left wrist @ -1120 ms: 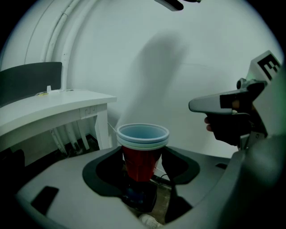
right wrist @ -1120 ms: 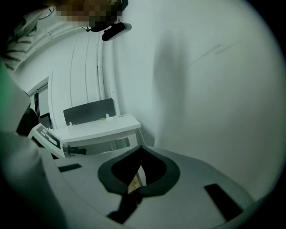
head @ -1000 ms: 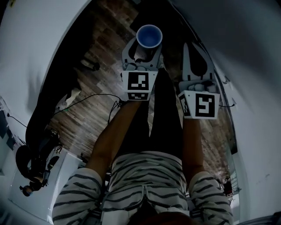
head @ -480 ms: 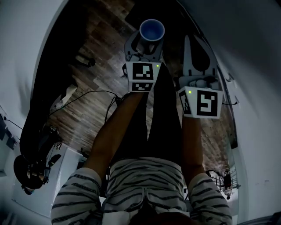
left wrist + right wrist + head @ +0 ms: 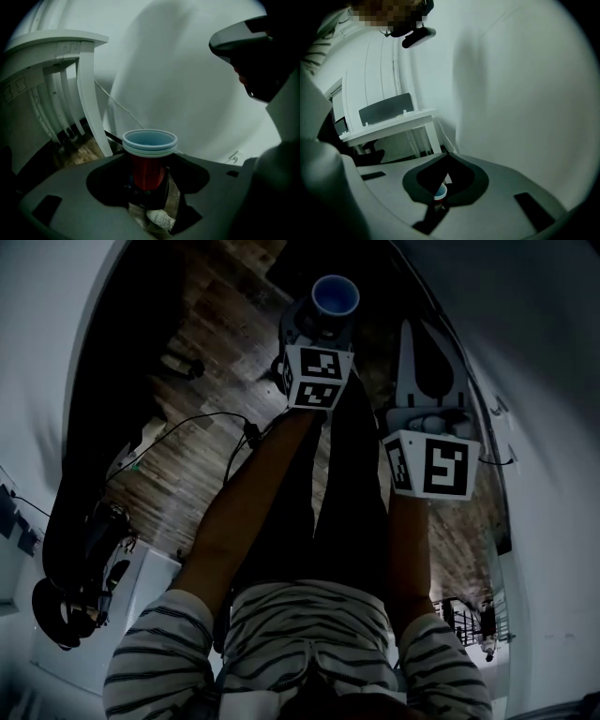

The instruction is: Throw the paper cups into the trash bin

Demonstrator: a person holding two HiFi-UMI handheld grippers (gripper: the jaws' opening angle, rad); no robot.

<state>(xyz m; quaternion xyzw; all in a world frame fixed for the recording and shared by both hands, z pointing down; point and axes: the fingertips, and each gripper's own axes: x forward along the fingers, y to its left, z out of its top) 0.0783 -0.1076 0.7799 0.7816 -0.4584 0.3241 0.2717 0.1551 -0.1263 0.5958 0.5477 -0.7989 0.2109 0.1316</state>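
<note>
Red paper cups [image 5: 149, 157], gripped by left tool [image 5: 149, 177], sit farther forward; right tool [image 5: 446, 157] closed.

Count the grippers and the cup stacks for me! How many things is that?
Grippers: 2, the left gripper and the right gripper, which is shut and empty.
Cup stacks: 1, red cups nested between the left gripper's jaws.
Total: 3.
</note>
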